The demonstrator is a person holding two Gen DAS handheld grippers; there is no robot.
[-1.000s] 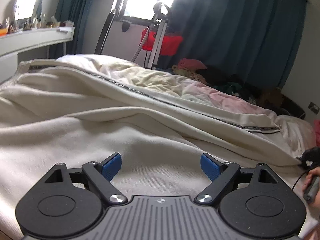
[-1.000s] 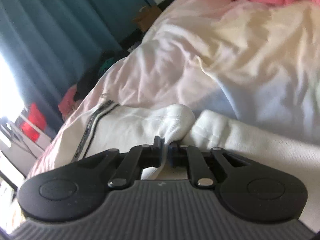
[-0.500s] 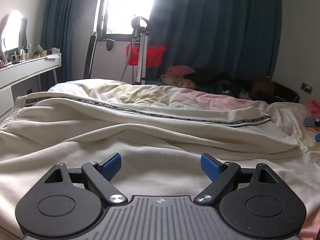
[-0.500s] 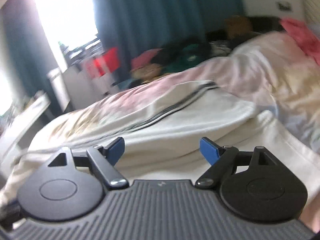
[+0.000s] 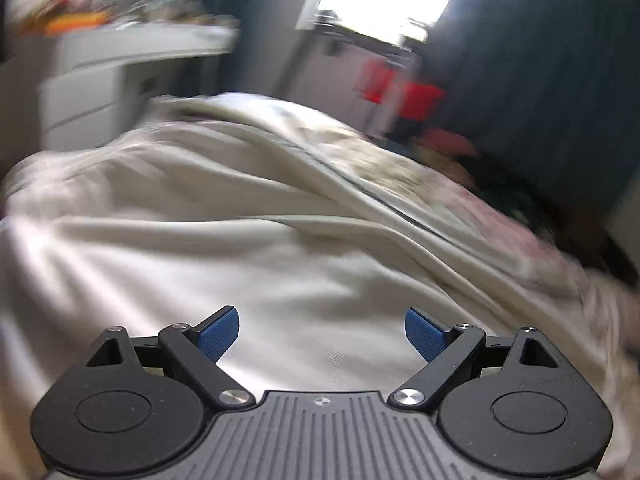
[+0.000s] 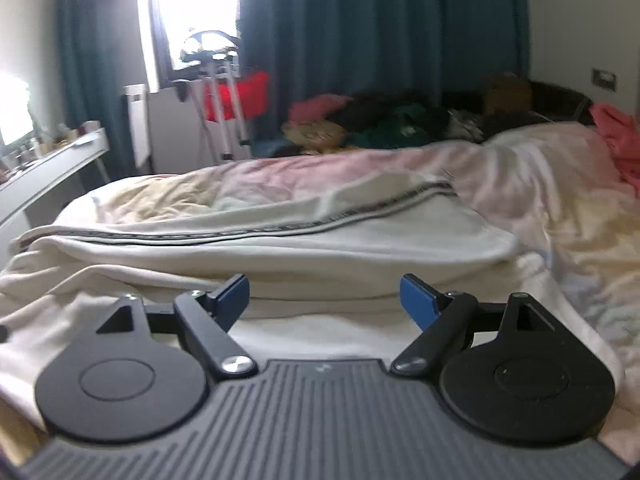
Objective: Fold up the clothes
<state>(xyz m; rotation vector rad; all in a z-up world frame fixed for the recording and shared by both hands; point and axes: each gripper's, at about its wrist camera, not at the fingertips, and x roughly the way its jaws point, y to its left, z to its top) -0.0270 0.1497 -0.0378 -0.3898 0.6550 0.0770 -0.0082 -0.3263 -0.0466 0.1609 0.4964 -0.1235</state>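
Observation:
A large cream garment (image 6: 320, 248) with a dark patterned stripe (image 6: 304, 226) lies spread and partly folded over on the bed. In the blurred left wrist view the same cream garment (image 5: 248, 272) fills the middle. My left gripper (image 5: 322, 334) hovers just above the cloth, open, nothing between its blue pads. My right gripper (image 6: 323, 300) is open too, low over the near edge of the garment, holding nothing.
A pale pink and yellow duvet (image 6: 540, 184) covers the bed beyond and right. A heap of dark, green and pink clothes (image 6: 384, 120) lies at the far side by teal curtains. A tripod with red cloth (image 6: 224, 92) and a white desk (image 6: 52, 160) stand left.
My right gripper was shut on a fold of the cream garment a second ago, then let go and pulled back. The left gripper stays open and has swung left, blurring its view.

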